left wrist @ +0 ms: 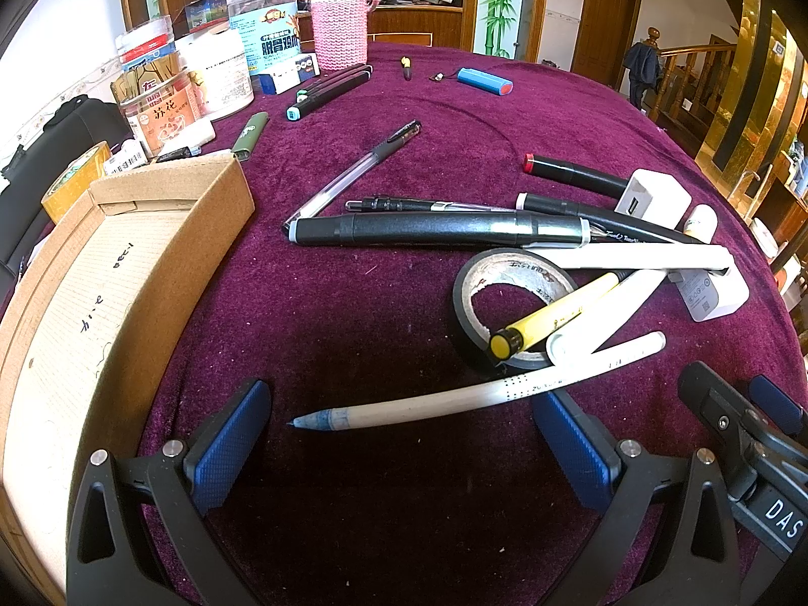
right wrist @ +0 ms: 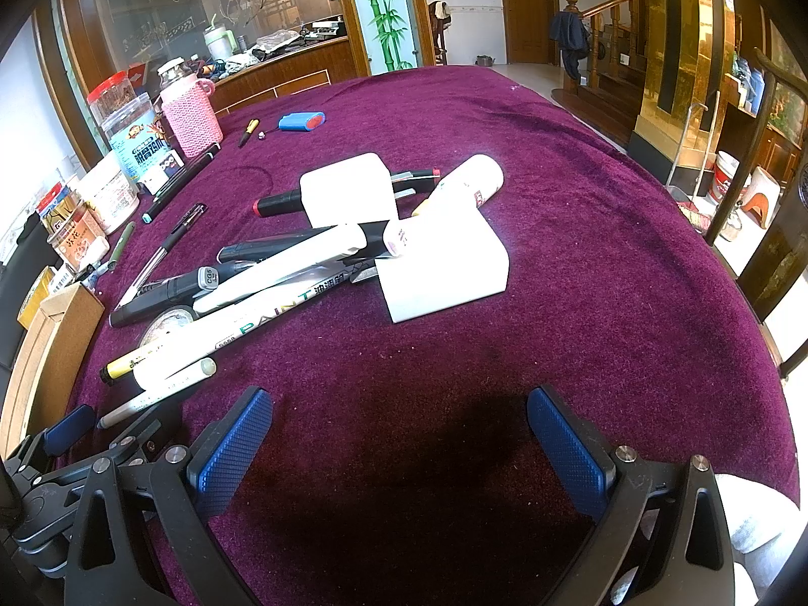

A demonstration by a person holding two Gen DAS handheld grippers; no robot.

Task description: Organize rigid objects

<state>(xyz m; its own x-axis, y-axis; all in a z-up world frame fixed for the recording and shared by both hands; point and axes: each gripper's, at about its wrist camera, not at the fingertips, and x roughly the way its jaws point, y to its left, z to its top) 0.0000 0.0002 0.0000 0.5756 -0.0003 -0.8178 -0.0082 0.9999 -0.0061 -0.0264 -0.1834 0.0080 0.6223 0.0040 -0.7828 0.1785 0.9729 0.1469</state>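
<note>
A pile of pens and markers lies on the purple cloth: a white blue-tipped pen (left wrist: pixel 454 399) nearest, a yellow pen (left wrist: pixel 550 318) across a black tape roll (left wrist: pixel 505 303), a thick black marker (left wrist: pixel 434 230), white chargers (left wrist: pixel 651 199). My left gripper (left wrist: pixel 404 454) is open just above the cloth, its fingers either side of the blue-tipped pen's front end, not touching. An open cardboard box (left wrist: pixel 126 262) stands at left. My right gripper (right wrist: pixel 399 449) is open and empty over bare cloth, in front of the white paint marker (right wrist: pixel 252 323) and a white charger (right wrist: pixel 444 272).
Jars, a pink knitted bottle (left wrist: pixel 339 25), a green lighter (left wrist: pixel 250 134), a clear pen (left wrist: pixel 353 171), dark markers and a blue battery (left wrist: pixel 485 81) lie at the back. Brown tape (left wrist: pixel 70 182) sits left of the box. The right gripper (left wrist: pixel 747 429) shows beside the left one.
</note>
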